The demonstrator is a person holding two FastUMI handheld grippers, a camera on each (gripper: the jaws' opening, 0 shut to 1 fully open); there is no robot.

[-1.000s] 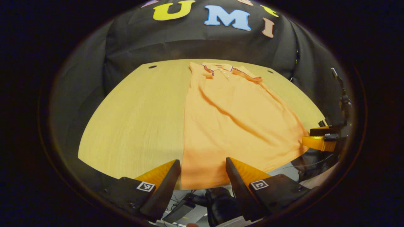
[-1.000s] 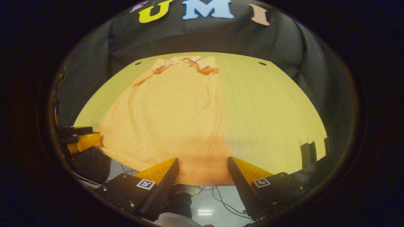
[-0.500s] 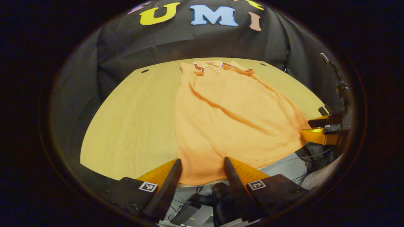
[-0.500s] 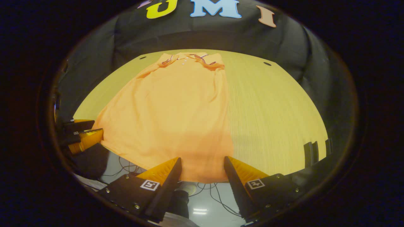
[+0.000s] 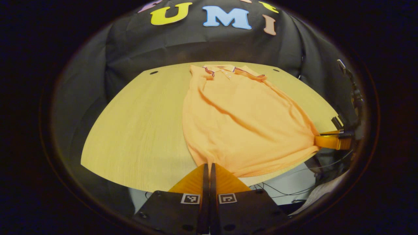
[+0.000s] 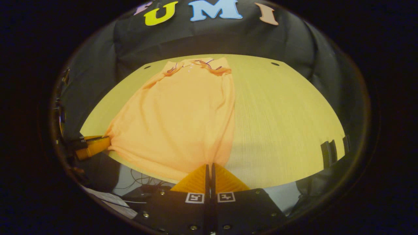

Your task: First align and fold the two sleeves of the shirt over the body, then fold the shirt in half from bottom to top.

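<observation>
The shirt (image 5: 241, 120) bunches at its hem as both grippers, open half a second ago, clench its 6 o'clock corners on the worktop (image 5: 137, 130): left gripper (image 5: 209, 167), right gripper (image 6: 209, 167). Sleeves look folded; the bottom-to-top fold likely follows

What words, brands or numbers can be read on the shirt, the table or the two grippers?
On the shirt: nothing readable; its collar carries only striped trim.
On the table: none.
On the left gripper: two square markers behind the jaws, coded patterns, not letters.
On the right gripper: the same kind of square markers, no text.
</observation>
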